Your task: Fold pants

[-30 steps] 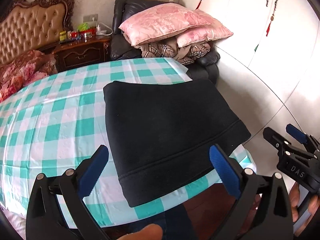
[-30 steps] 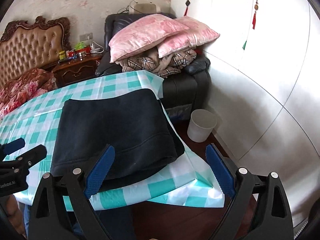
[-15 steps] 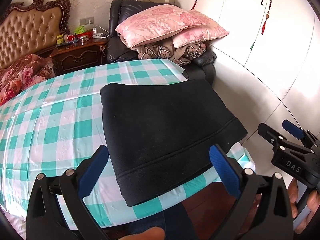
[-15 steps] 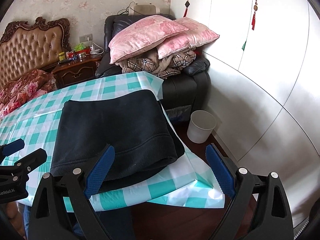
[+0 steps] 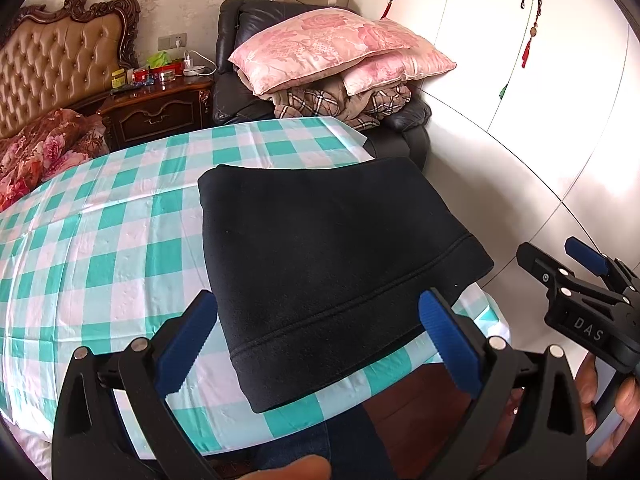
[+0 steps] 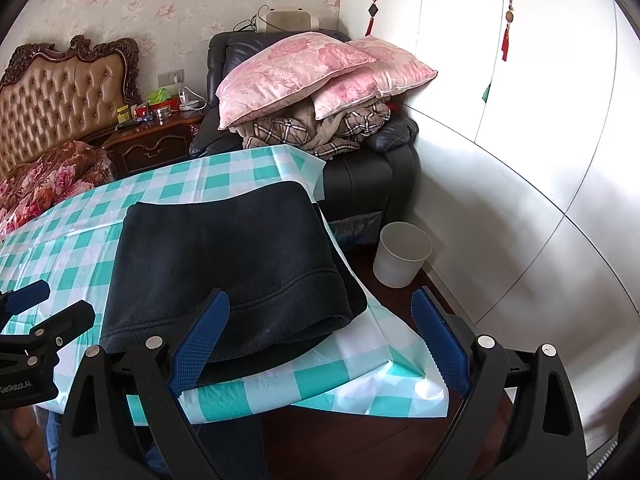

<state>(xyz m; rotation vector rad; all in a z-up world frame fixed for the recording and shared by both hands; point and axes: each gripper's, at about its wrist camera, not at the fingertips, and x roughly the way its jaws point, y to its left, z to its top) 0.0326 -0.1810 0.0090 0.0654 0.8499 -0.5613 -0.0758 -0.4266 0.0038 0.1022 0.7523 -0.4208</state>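
Observation:
The black pants [image 5: 332,256] lie folded into a thick rectangle on the teal-and-white checked tablecloth [image 5: 100,248], near the table's right front corner. They also show in the right wrist view [image 6: 224,264]. My left gripper [image 5: 316,340] is open and empty, held just above the near hem of the pants. My right gripper [image 6: 320,344] is open and empty, above the table's front right corner, apart from the pants. Each gripper shows at the edge of the other's view, the right one [image 5: 580,280] and the left one [image 6: 36,320].
A black armchair [image 6: 368,168] piled with pink pillows [image 6: 292,72] and blankets stands behind the table. A white bin [image 6: 402,254] sits on the wood floor to the right. White wardrobe doors [image 6: 520,120] line the right. A nightstand [image 5: 156,112] and bed stand at back left.
Both grippers have drawn back and risen slightly from the pants. The pants have not moved. Both stay open.

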